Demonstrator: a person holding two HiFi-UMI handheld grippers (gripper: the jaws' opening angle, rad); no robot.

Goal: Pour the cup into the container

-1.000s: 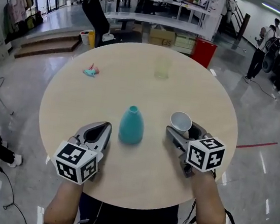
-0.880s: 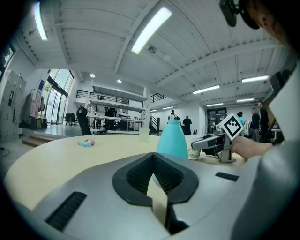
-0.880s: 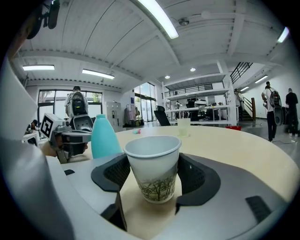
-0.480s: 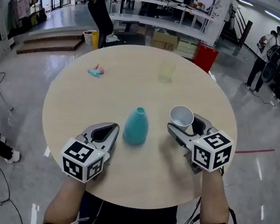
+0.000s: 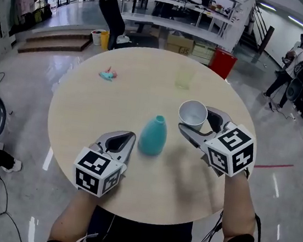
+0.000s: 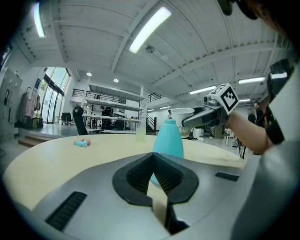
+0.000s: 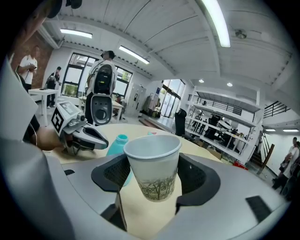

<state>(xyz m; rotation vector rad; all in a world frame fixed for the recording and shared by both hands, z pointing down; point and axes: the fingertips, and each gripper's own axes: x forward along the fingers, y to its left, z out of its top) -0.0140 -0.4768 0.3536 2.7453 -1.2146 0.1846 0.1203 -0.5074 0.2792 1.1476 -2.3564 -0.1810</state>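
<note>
I read step as carry-to-pour: tipping not begun. Right gripper (image 5: 198, 124) jaws clenched on white paper cup (image 5: 193, 114), upright, held off tabletop (image 5: 88, 98), near teal narrow-neck bottle (image 5: 153, 135), at its 2 o'clock. Next I need cup rim over the small mouth, then a slow tilt. Right forearm angled inward. Left gripper (image 5: 118, 141) low at bottle's 8 o'clock, jaws closed, empty.
</note>
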